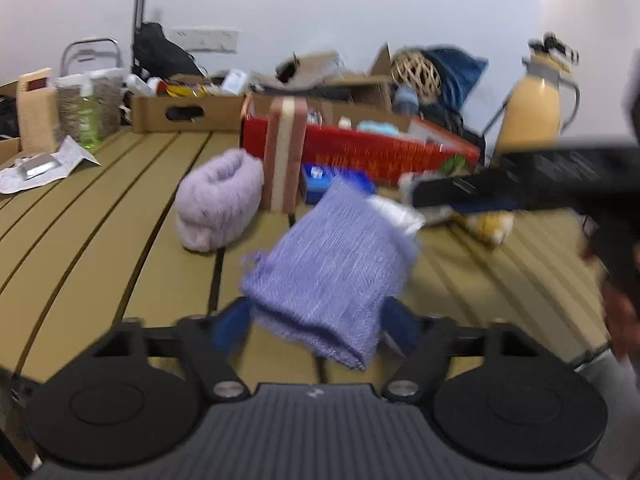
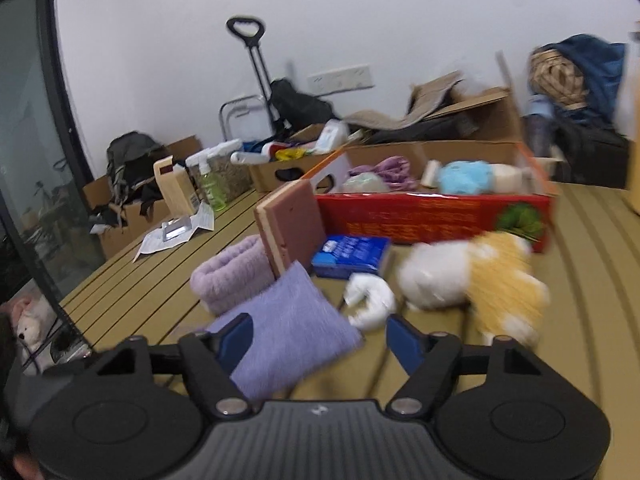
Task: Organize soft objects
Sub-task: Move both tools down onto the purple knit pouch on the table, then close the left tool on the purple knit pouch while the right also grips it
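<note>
I am holding two grippers over a slatted table [image 1: 100, 208]. My left gripper [image 1: 316, 324] is standing part open with one purple knit cloth [image 1: 332, 264] between its two blue fingers [image 1: 226, 326]; blur is keeping me from telling whether the pads are pressing it. My right gripper [image 2: 320, 340] is also standing part open, its left finger against that cloth [image 2: 292, 336], the right finger clear, nothing gripped. I am counting one lilac rolled towel [image 2: 232, 276] just behind the cloth, one pink sponge [image 2: 294, 228] upright beside it, one blue packet [image 2: 352, 256], one small white bundle [image 2: 370, 300], and one yellow-and-white plush [image 2: 480, 280] lying near one red box [image 2: 432, 220], which is holding several more soft things.
</note>
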